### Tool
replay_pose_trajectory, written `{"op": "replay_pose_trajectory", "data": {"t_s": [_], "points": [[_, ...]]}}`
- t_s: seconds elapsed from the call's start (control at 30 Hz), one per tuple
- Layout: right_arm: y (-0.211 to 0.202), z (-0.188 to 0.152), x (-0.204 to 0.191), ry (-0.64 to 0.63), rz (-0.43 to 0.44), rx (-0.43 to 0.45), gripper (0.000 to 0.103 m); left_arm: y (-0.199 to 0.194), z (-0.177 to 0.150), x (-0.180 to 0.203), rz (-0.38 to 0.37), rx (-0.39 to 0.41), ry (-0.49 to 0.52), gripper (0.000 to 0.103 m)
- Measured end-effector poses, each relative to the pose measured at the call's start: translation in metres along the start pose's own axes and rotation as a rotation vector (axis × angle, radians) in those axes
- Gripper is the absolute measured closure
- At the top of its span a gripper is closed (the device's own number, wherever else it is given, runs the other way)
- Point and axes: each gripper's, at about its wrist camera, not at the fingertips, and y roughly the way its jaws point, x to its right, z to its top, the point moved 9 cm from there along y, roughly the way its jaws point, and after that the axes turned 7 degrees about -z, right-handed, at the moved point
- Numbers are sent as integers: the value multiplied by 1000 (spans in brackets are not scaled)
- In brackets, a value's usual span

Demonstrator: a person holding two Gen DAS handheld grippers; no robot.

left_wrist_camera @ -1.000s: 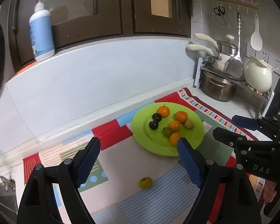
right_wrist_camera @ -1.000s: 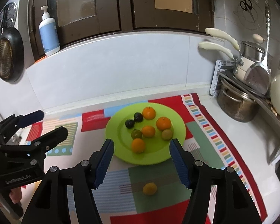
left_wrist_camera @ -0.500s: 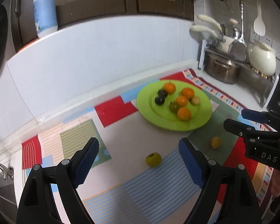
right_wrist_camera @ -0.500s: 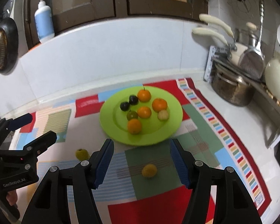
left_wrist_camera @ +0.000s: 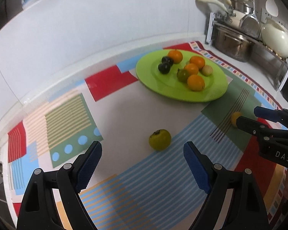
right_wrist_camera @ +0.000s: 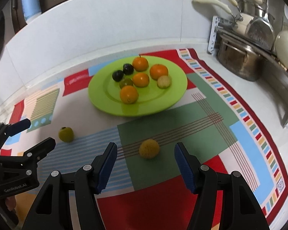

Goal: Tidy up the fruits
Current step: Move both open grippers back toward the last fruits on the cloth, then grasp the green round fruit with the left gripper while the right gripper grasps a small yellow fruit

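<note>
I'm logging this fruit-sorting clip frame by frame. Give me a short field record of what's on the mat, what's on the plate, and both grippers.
surface: patterned mat on a kitchen counter
plate: green plate, on the mat
fruit on plate: four oranges, two dark plums, one green fruit, one pale round fruit
loose fruit: green fruit and yellow fruit, both on the mat
left gripper: open, empty, green fruit just ahead of it
right gripper: open, empty, yellow fruit just ahead of it
background: steel pot on a rack

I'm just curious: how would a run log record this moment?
left gripper: open, above green fruit | right gripper: open, above yellow fruit | plate: eight fruits
</note>
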Motion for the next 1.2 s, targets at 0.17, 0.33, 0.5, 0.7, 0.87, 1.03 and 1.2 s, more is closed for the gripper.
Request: {"op": "replay_pose_trajectory", "data": {"t_s": [0.17, 0.33, 0.5, 0.7, 0.87, 1.03, 1.2], "points": [[11, -3, -1, -4, -3, -20, 41, 17, -2, 1, -26, -28, -4, 25], [20, -5, -1, 2, 6, -44, 49, 29, 0, 3, -55, -47, -25, 40], [28, -7, 0, 11, 24, -63, 60, 35, 0, 8, -90, -62, -36, 62], [31, -8, -1, 2, 31, -67, 74, 38, 0, 11, -111, -70, -38, 74], [27, -8, -3, -4, 44, -60, 74, 31, 1, 15, -120, -61, -29, 74], [15, -6, -6, -6, 68, -40, 74, 14, 3, 23, -125, -31, -18, 74], [-3, -1, -7, -15, 92, -6, 74, -6, 8, 30, -135, 6, -12, 74]]}}
